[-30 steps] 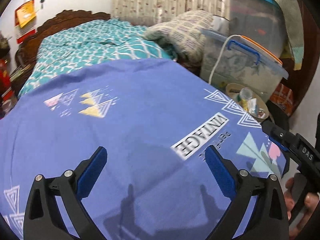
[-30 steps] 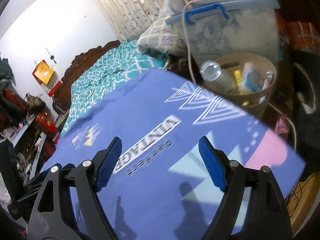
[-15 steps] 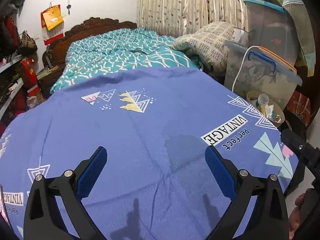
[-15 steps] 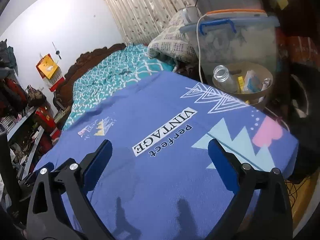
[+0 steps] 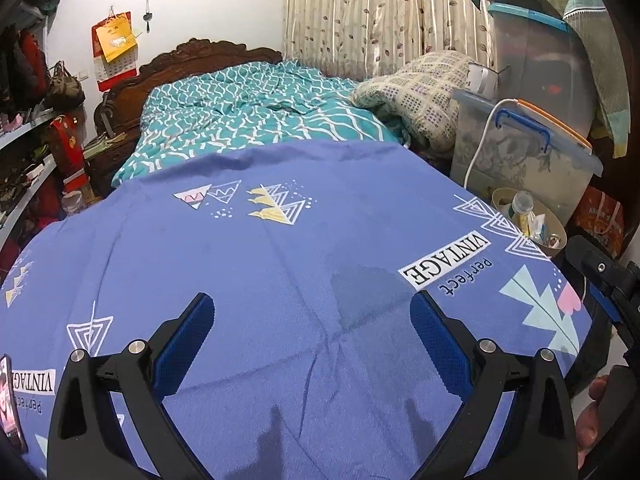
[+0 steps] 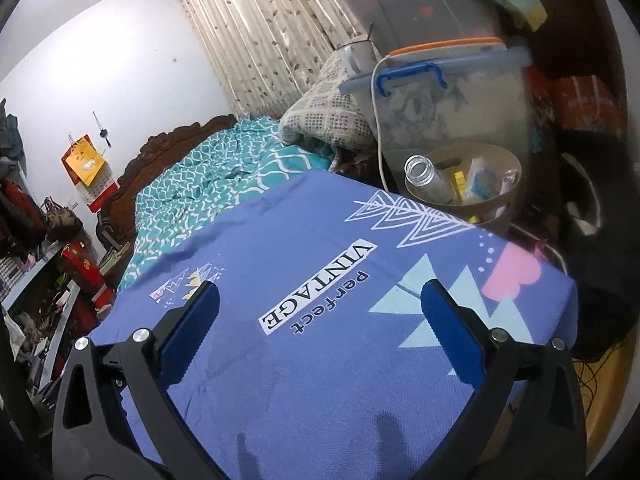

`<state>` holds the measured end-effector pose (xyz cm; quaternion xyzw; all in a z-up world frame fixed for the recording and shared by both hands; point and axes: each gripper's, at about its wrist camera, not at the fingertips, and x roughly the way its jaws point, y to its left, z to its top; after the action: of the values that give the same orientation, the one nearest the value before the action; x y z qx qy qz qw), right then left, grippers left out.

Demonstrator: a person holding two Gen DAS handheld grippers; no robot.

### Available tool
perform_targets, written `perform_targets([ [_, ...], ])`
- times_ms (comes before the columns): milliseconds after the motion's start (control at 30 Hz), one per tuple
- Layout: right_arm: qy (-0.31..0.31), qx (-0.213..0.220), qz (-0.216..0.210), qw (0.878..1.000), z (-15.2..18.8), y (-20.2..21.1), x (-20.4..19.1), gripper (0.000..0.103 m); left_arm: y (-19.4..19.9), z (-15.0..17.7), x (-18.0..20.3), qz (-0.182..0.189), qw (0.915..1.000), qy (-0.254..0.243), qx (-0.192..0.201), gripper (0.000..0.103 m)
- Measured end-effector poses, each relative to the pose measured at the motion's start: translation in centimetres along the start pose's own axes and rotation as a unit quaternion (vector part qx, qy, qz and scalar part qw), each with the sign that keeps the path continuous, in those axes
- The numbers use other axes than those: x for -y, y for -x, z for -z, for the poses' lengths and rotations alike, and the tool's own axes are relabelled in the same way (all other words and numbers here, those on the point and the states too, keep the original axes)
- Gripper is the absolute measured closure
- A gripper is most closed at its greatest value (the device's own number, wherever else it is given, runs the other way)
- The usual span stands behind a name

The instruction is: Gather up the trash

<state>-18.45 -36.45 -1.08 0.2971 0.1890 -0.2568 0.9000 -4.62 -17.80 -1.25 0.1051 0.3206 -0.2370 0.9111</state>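
A tan waste bin (image 6: 494,208) stands on the floor just past the far right corner of a blue printed cloth (image 6: 320,248). Inside it are a clear empty bottle (image 6: 426,178) and several wrappers. The left wrist view shows the same bin (image 5: 560,238) and bottle (image 5: 522,202) at the cloth's (image 5: 280,264) right edge. My left gripper (image 5: 312,304) hangs open over the cloth with nothing between its fingers. My right gripper (image 6: 320,288) is opening wide above the cloth, also with nothing in it. No loose trash shows on the cloth.
Stacked clear storage boxes (image 6: 452,104) with a white cable (image 6: 376,120) rise behind the bin. A folded checked blanket (image 5: 416,92) and a teal bed (image 5: 248,120) lie beyond. Cluttered shelves (image 5: 28,152) line the left. A phone (image 5: 8,400) sits at the cloth's left edge.
Both grippers drew back and rose from the cloth, so more of the bed and room shows. The right gripper's jaws spread wider. The bin now looks smaller and farther.
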Motion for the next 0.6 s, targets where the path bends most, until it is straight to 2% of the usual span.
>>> perform_targets([
  [433, -0.008, -0.006, 0.017, 1.000, 0.2, -1.1, 0.3, 0.003, -0.9, 0.1, -0.9, 0.015, 0.9997, 0.008, -0.018, 0.008],
  [600, -0.005, -0.014, 0.022, 1.000, 0.3, -1.8, -0.1, 0.003, -0.5, 0.0, -1.8, 0.015, 0.9998, 0.008, -0.011, 0.008],
])
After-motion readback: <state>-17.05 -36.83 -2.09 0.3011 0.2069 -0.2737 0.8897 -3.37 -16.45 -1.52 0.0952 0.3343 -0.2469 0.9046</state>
